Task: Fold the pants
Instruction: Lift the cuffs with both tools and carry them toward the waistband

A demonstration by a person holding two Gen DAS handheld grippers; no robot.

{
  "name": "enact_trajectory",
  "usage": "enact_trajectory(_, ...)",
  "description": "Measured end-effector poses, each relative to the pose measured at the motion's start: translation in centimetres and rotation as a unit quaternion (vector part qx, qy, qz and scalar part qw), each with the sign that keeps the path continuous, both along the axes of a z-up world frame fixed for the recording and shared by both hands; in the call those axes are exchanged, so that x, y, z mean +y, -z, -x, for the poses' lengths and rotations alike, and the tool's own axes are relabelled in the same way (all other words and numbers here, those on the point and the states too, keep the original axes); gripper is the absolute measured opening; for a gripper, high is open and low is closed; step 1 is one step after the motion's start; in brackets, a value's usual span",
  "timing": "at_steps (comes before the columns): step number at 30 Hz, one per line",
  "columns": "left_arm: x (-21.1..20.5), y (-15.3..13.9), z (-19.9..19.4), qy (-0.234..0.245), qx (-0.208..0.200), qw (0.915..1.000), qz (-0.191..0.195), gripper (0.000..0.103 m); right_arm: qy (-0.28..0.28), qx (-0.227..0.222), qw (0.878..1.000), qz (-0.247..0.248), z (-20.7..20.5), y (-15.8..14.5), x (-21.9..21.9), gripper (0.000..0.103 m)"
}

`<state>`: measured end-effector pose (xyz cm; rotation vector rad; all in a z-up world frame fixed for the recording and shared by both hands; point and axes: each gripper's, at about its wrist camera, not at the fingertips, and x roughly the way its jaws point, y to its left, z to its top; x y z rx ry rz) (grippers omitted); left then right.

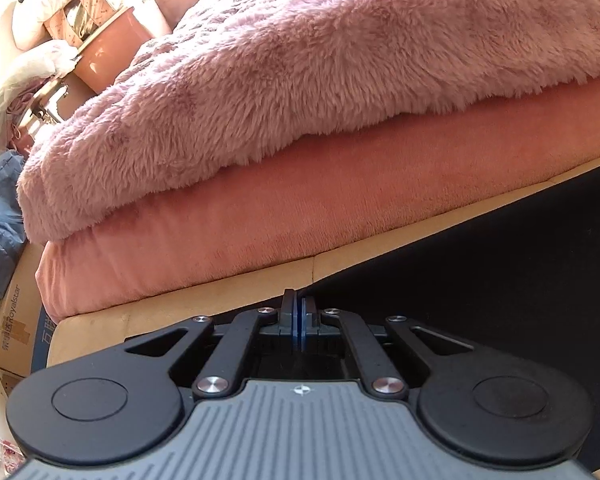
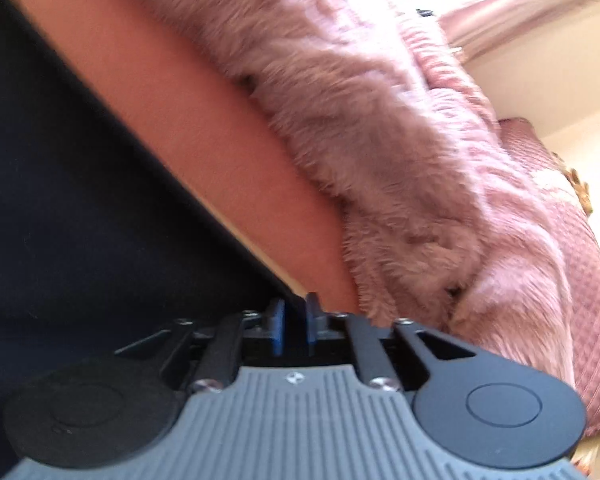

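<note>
Cardboard box [image 1: 14, 332] beside bed [image 1: 220, 236]

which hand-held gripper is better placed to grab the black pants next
Right, probably: the right hand-held gripper has a small gap between its pads beside the black pants. The left hand-held gripper is shut, apparently empty.

A bed [image 1: 228, 300] with a tan padded frame carries a salmon-pink velvety mattress [image 1: 300, 216]; a fluffy mauve fur blanket [image 1: 300, 72] lies on it.
</note>
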<state>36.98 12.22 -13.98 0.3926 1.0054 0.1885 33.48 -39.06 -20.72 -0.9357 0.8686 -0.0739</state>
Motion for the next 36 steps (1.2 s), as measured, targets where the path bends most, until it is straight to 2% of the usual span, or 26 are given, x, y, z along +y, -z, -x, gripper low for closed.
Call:
enact_trajectory(1,0.0,0.0,0.0,0.001,0.0,1.0,0.0,0.001,0.01,-0.024,1.0,-0.012,0.6,-0.7,-0.3,0.057)
enact_trajectory(2,0.0,0.0,0.0,0.002,0.001,1.0,0.0,0.001,0.016,-0.049,0.998,-0.026,1.5,-1.5,-0.7,0.06)
enact_trajectory(5,0.2,0.1,-0.1,-0.001,0.002,1.0,0.004,0.001,0.06,-0.085,0.991,-0.081,3.3,-3.4,-2.8,0.055)
enact_trajectory(6,0.2,0.2,-0.1,-0.003,0.003,1.0,0.005,0.001,0.079,-0.089,0.987,-0.111,3.8,-4.1,-4.0,0.045)
enact_trajectory(7,0.2,0.2,-0.1,-0.004,0.004,1.0,0.006,0.001,0.096,-0.092,0.982,-0.137,4.1,-4.5,-4.9,0.04)
enact_trajectory(10,0.0,0.5,-0.1,-0.006,0.007,0.9999,0.002,0.001,0.148,-0.102,0.963,-0.203,4.1,-5.3,-7.6,0.03)
enact_trajectory(15,-0.4,0.8,-0.3,-0.008,0.011,0.9999,-0.004,0.001,0.208,-0.124,0.914,-0.326,2.6,-5.4,-10.8,0.03)
enact_trajectory(17,-0.5,0.8,-0.3,-0.009,0.013,0.9999,-0.005,0.001,0.212,-0.131,0.899,-0.36,1.9,-5.0,-11.6,0.03)
enact_trajectory(18,-0.4,0.8,-0.3,-0.009,0.013,0.9999,-0.005,0.001,0.215,-0.13,0.896,-0.367,1.4,-4.6,-11.8,0.03)
enact_trajectory(23,-0.7,1.1,-0.4,-0.003,0.015,0.9997,-0.017,0.001,0.223,-0.112,0.896,-0.368,0.0,-2.6,-12.1,0.03)
enact_trajectory(24,-0.8,1.1,-0.4,-0.003,0.015,0.9997,-0.019,0.001,0.225,-0.1,0.879,-0.409,-0.1,-2.4,-12.2,0.03)
enact_trajectory(26,-0.9,1.1,-0.5,-0.005,0.016,0.9996,-0.022,0.001,0.224,-0.106,0.877,-0.411,0.1,-1.9,-12.3,0.03)
enact_trajectory(27,-1.0,1.2,-0.5,-0.006,0.017,0.9996,-0.023,0.001,0.223,-0.108,0.877,-0.411,0.2,-1.7,-12.3,0.03)
enact_trajectory(29,-1.1,1.1,-0.5,-0.008,0.017,0.9996,-0.023,0.001,0.212,-0.111,0.887,-0.396,0.3,-1.6,-11.7,0.03)
enact_trajectory(31,-1.1,1.1,-0.5,-0.009,0.017,0.9996,-0.023,0.001,0.189,-0.108,0.898,-0.382,0.3,-1.8,-11.1,0.02)
enact_trajectory(33,-1.1,1.0,-0.4,-0.011,0.016,0.9996,-0.02,0.001,0.173,-0.104,0.904,-0.376,0.3,-2.1,-10.7,0.02)
enact_trajectory(34,-1.0,1.0,-0.5,-0.012,0.016,0.9996,-0.018,0.001,0.175,-0.1,0.905,-0.376,0.1,-2.0,-10.6,0.02)
enact_trajectory(36,-0.8,0.8,-0.4,-0.017,0.013,0.9997,-0.01,0.001,0.193,-0.096,0.893,-0.396,-0.3,-1.8,-11.1,0.019)
